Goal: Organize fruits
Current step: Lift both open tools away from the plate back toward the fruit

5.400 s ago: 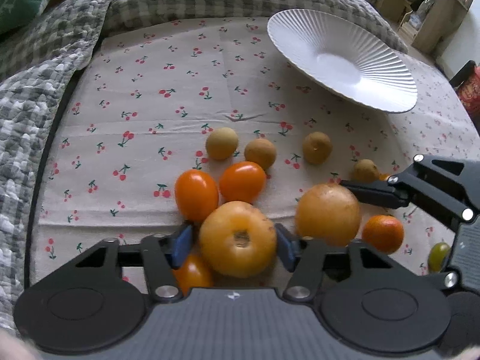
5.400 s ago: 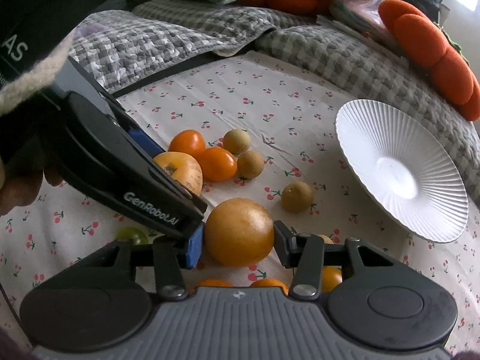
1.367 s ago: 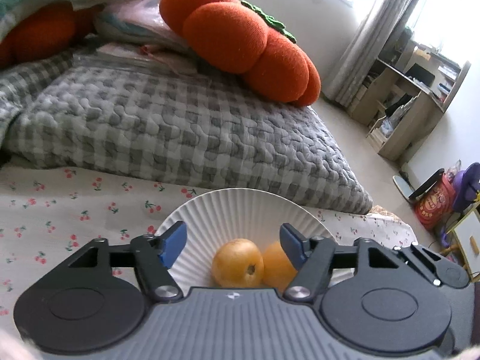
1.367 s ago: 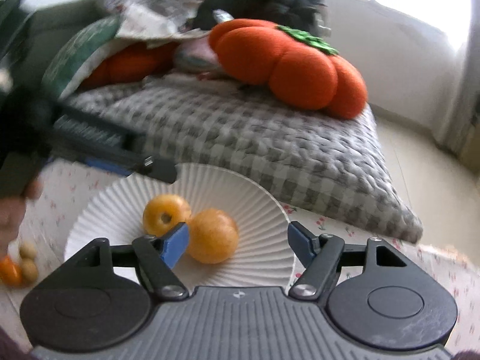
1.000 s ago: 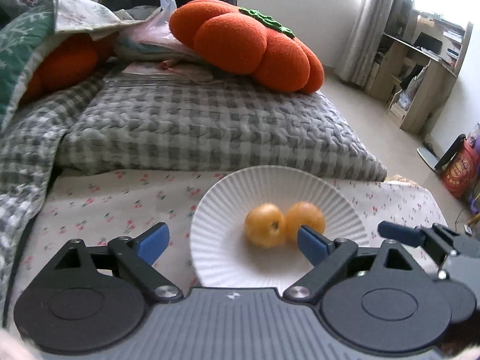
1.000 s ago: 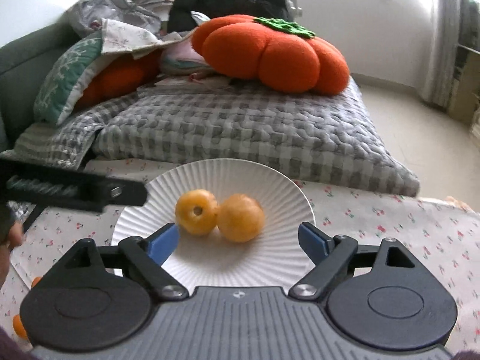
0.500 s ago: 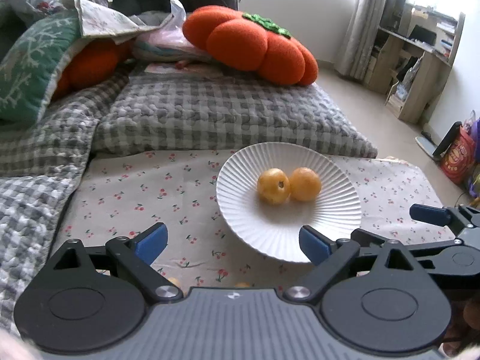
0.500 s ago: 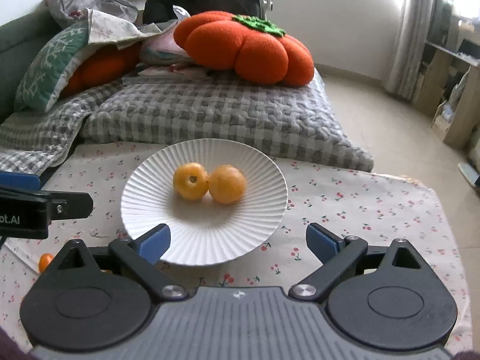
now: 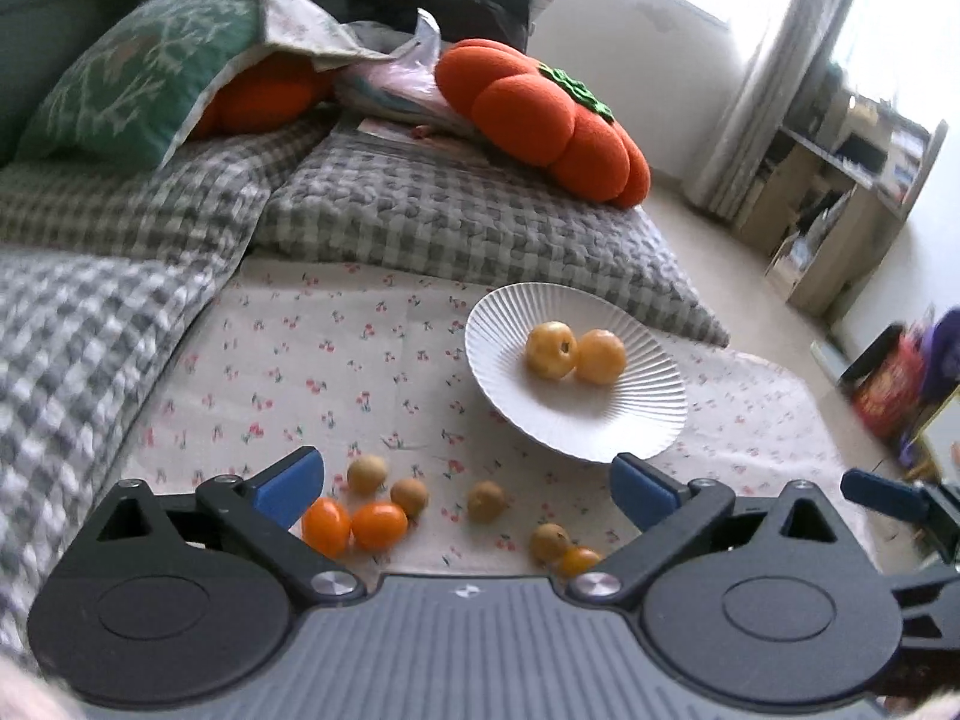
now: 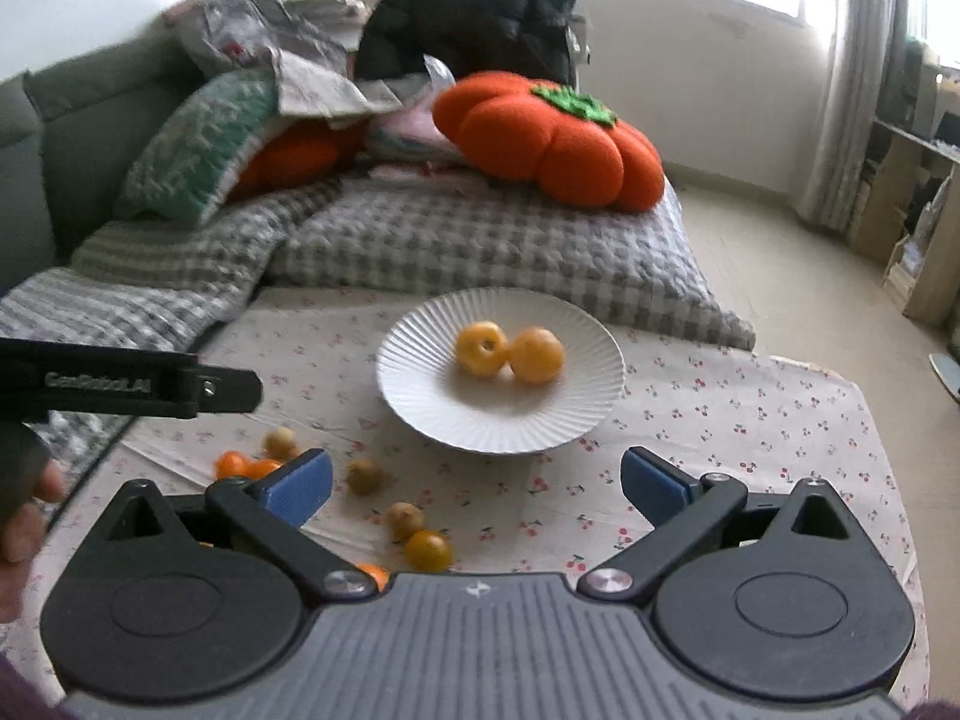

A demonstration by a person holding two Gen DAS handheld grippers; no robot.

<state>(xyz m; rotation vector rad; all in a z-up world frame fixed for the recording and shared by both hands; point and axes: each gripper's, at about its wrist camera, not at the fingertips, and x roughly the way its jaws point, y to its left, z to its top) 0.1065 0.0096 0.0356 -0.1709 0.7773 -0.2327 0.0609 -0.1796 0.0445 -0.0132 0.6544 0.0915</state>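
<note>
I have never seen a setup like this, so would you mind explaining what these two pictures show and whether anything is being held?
There is no robot here: a person holds a two-finger tool in each hand, each with a camera looking along its fingers. One picture is from the left gripper, the other from the right gripper. The left gripper's jaws are opening, the right gripper's stand wide apart; neither holds anything. Ahead, on a cherry-print cloth, a white ribbed plate carries two yellow-orange fruits, touching. Small orange tomatoes and brownish round fruits lie loose on the cloth, nearer the cameras.
</note>
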